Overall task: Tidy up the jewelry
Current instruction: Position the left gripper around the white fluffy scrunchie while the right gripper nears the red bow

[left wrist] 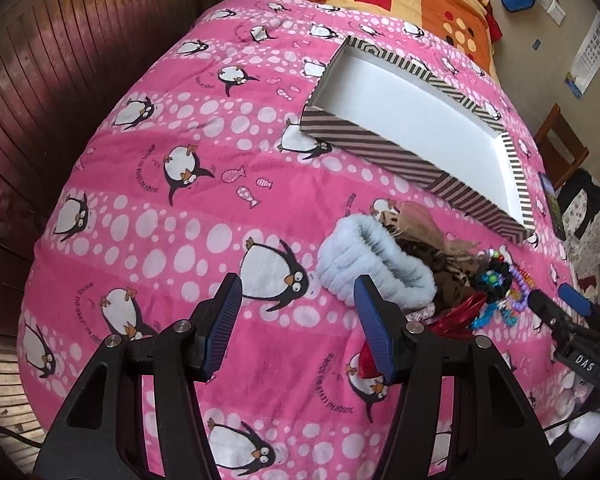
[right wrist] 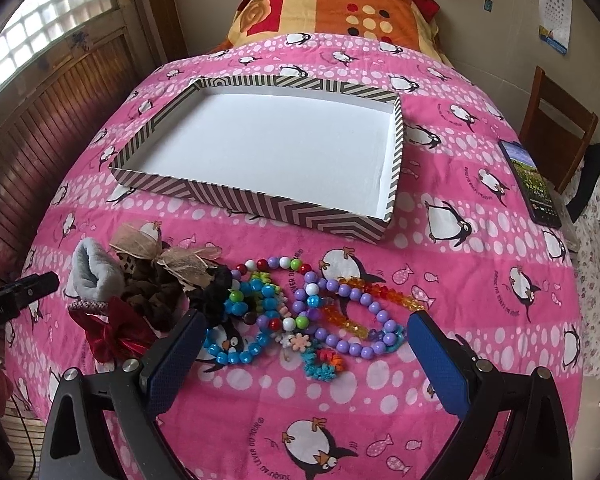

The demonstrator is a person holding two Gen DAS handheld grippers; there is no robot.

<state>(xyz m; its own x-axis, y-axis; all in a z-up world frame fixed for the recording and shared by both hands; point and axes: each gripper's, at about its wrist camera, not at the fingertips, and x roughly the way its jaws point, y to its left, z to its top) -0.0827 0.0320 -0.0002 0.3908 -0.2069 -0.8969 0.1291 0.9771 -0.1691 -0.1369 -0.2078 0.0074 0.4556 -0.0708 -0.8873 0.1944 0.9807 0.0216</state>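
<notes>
While both grippers hung above the bed, I recorded the following. My left gripper (left wrist: 298, 308) had its blue pads spread wide and gripped nothing; it sat over the pink penguin blanket (left wrist: 172, 216), with the pale blue fluffy band (left wrist: 374, 262) just beyond its right finger. My right gripper (right wrist: 306, 344) was likewise wide apart and held nothing, poised over the jewelry.

Between and just beyond its fingers lay the purple bead bracelet (right wrist: 354, 320), a blue bead bracelet (right wrist: 236, 354), an amber bead strand (right wrist: 374, 296) and a multicoloured bead string (right wrist: 278, 266), all overlapping in one heap. To their left I noted a black scrunchie (right wrist: 216, 292), a brown scrunchie (right wrist: 154, 294), a beige bow (right wrist: 168, 254) and a red bow (right wrist: 114, 330), bunched together and touching.

Farther up the blanket stood the striped box (right wrist: 260, 204), shallow, white inside, with nothing in it, apart from the heap. A phone (right wrist: 530, 182) lay near the blanket's right edge, and an orange patterned blanket (right wrist: 340, 4) covered the head of the bed.
</notes>
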